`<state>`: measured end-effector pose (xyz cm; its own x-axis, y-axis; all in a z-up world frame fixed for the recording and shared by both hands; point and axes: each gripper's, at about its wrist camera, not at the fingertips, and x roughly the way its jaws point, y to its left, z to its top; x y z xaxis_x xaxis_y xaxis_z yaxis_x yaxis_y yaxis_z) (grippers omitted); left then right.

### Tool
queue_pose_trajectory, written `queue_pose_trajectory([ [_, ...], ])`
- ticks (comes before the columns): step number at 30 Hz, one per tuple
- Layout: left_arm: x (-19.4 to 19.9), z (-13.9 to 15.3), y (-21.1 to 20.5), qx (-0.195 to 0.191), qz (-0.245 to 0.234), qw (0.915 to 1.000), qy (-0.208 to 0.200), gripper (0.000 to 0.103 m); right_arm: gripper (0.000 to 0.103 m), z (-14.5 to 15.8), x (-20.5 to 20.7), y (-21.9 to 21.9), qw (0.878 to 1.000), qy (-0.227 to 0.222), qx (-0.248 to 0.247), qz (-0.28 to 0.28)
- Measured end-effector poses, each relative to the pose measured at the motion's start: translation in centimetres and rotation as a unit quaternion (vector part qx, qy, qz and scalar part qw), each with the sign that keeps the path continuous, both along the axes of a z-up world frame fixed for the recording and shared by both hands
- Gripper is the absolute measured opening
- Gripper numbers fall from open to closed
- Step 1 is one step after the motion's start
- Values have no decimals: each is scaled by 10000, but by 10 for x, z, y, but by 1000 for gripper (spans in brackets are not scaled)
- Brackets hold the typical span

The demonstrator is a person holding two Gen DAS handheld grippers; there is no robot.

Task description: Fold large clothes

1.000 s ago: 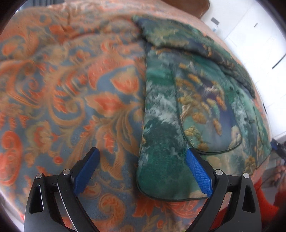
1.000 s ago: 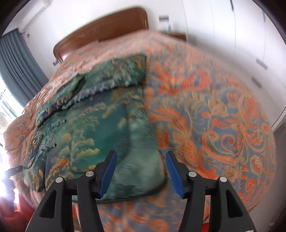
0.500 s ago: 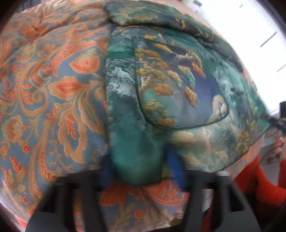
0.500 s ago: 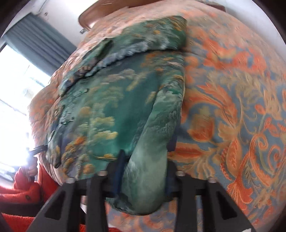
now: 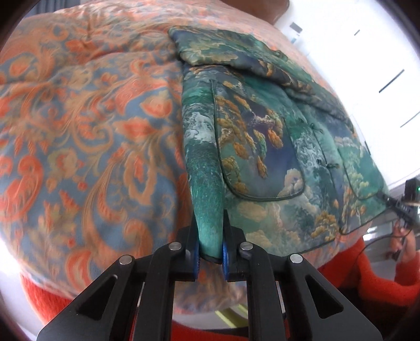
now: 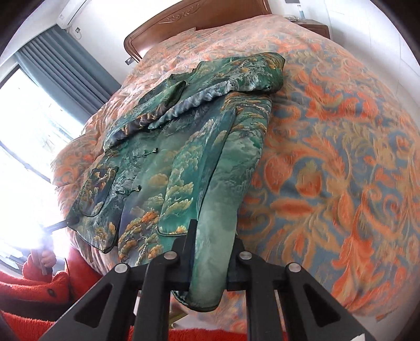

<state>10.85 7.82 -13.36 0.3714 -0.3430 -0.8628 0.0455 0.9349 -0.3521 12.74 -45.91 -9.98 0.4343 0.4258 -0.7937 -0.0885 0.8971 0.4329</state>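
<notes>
Two tongs are engaged on one garment, and I report each from its own camera. From the left wrist view, the left tongs (image 5: 211, 251) sit at 6 o'clock of the frame, pressed together on a gathered ridge of the green jacket (image 5: 262, 147); the blue pads (image 5: 225, 255) bear on the cloth from both sides, and the pinched fold runs up from them towards 12 o'clock. From there the jacket spreads towards 2 o'clock, front side up, with a piped patch pocket (image 5: 260, 154) just beyond the pinch and small knot buttons down the front further right. One sleeve is folded across the jacket's top end at 1 o'clock.

From the right wrist view, the right tongs (image 6: 210, 265) are also at 6 o'clock and their jaws are closing on the jacket's opposite bottom corner; a thick roll of cloth fills the gap between them and hangs slightly below. The rest of the garment extends from that grip towards 11 o'clock.

I note the jacket lies on the bed (image 6: 341, 157), over an orange and blue patterned bedspread, near the edge closest to me. A wooden headboard (image 6: 199, 18) stands at 12 o'clock. A red sleeve (image 5: 367, 275) shows at 4 o'clock in the left view.
</notes>
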Motion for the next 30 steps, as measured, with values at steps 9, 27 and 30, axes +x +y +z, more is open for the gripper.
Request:
queue_pose_trajectory([
  [9, -20, 11, -4, 313, -282, 9991, -76, 11, 14, -10, -30, -6, 9990, 262, 326, -136],
  [27, 106, 113, 22, -1153, 27, 9874, -1083, 10, 13, 70, 49, -4, 9939, -477, 989, 145],
  [30, 162, 130, 18, -1004, 109, 9860, -1327, 10, 13, 91, 95, -5, 9923, -721, 999, 120],
])
